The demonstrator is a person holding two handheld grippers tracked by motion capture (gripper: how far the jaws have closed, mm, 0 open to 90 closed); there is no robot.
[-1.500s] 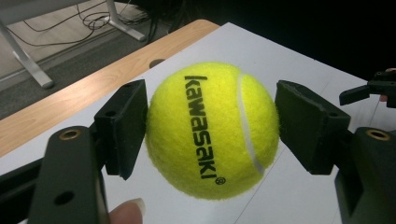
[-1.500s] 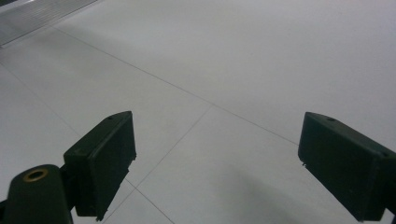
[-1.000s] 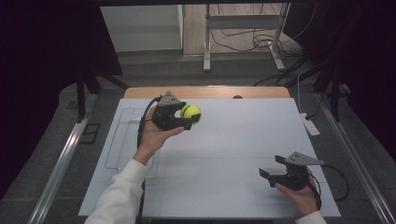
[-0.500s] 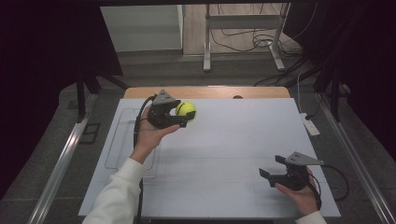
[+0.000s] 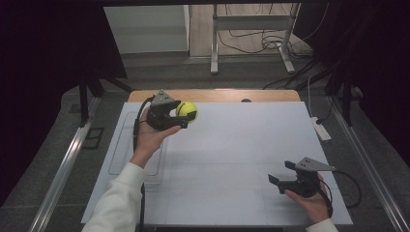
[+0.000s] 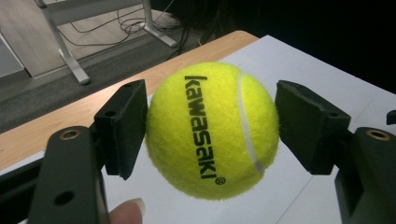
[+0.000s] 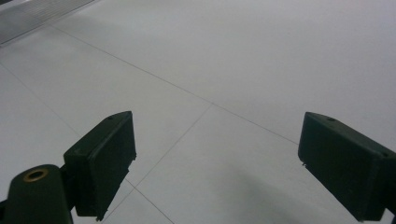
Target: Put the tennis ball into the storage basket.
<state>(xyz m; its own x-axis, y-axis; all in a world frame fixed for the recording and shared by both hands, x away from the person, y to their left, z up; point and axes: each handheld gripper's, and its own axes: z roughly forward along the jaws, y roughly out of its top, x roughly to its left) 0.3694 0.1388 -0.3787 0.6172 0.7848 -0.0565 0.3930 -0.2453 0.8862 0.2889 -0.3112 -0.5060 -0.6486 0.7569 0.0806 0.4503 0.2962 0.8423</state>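
Observation:
A yellow tennis ball [image 5: 186, 111] printed "kawasaki" [image 6: 212, 130] hangs above the far left part of the white table top [image 5: 241, 140]. My left gripper [image 5: 183, 116] is shut on it, with one black pad against each side of the ball [image 6: 210, 126]. A fingertip of the hand shows at the bottom of the left gripper view. My right gripper [image 5: 279, 171] rests low near the front right of the table, its jaws wide open over bare white surface [image 7: 217, 163] with nothing between them.
A shallow clear tray [image 5: 123, 145] lies along the table's left side. A white power strip [image 5: 321, 129] sits at the right edge. A wooden strip [image 5: 217, 95] runs along the far edge, with metal stand legs [image 5: 212, 58] on the floor beyond.
My left gripper has drifted slightly to the left with the ball still in it. The right gripper has stayed where it was.

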